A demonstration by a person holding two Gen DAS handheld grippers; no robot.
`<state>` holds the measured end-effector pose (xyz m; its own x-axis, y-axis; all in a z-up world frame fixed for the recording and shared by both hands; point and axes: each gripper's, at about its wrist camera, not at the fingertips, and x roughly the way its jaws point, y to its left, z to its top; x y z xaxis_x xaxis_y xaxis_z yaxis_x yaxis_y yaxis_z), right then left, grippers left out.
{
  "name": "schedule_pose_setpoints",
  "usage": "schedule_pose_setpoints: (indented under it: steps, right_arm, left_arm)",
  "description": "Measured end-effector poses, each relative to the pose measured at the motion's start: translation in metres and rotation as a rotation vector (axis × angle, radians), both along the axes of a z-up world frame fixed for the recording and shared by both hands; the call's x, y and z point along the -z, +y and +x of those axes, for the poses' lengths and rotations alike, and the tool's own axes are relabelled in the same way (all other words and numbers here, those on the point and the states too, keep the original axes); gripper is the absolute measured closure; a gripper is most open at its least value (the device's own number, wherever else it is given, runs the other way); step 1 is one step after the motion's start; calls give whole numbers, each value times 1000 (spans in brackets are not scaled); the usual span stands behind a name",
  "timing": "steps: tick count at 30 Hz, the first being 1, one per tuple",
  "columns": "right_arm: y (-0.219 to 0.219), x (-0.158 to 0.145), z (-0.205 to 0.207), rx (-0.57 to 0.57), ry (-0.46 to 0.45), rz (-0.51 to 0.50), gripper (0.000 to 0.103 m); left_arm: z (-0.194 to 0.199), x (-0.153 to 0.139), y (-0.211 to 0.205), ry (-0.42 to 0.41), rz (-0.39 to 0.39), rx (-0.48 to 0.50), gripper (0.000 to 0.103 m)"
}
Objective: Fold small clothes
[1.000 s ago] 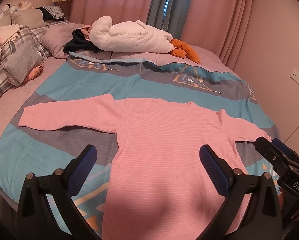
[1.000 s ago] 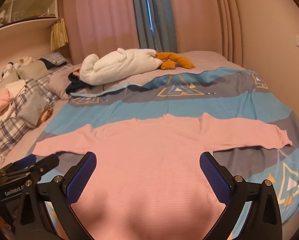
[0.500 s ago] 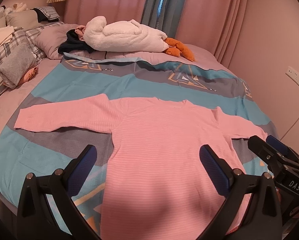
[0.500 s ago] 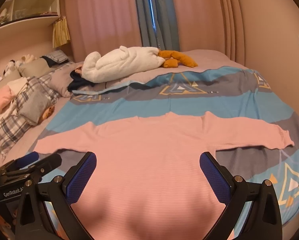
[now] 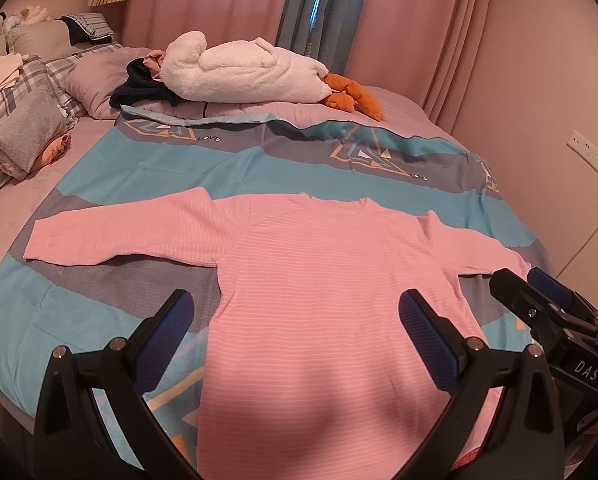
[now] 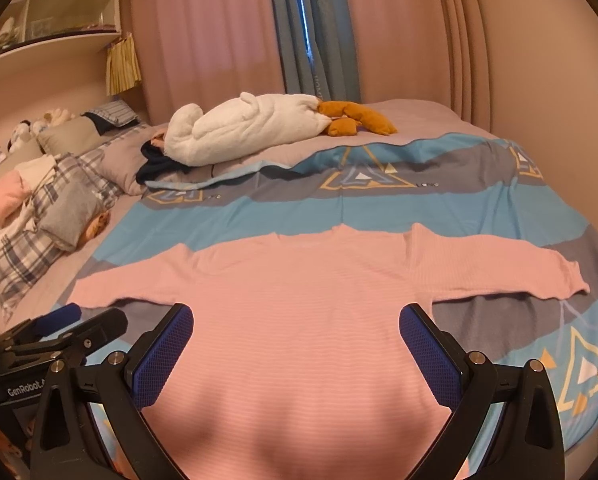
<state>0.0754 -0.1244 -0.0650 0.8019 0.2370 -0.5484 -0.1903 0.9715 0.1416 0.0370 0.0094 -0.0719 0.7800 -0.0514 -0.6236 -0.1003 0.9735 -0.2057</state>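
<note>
Both wrist views look low across the bed [image 5: 99, 168], sharing the shirt [image 6: 299, 300].

Bed [image 5: 27, 200] fills most of both views, w/ mauve sheet bare along left edge. Blue/grey patterned duvet [image 5: 259, 160] is spread over centre & right. Pink long-sleeved top [image 5: 319, 280] lies flat on duvet, lower centre, both sleeves out to the sides. White plush toy [image 5: 243, 72] w/ orange feet lies across upper centre, near curtains; dark garment [image 5: 143, 88] bunched at its left end, touching it. Mauve pillow [image 5: 95, 80] just left of that. Plaid pillow [image 6: 15, 264], folded grey item [image 5: 27, 136] & more folded clothes at far left edge.
</note>
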Motion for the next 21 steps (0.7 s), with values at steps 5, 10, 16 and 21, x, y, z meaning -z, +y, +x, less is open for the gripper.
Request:
schedule_pose_setpoints:
  steps: [5,10,16,21]
  right_arm:
    - [0,0,0,1,0,-1,1]
    - [0,0,0,-2,2,1,1]
    - [0,1,1,-1,7,3,1]
    - [-1,4,3,4,10,7,1]
  left_arm:
    - [0,0,-1,0,-1,7,0]
    - [1,1,-1,-1,-8,9,1]
    - [3,2,-5,3,-11,19,0]
    - [4,5,-4,9,-22,28,1]
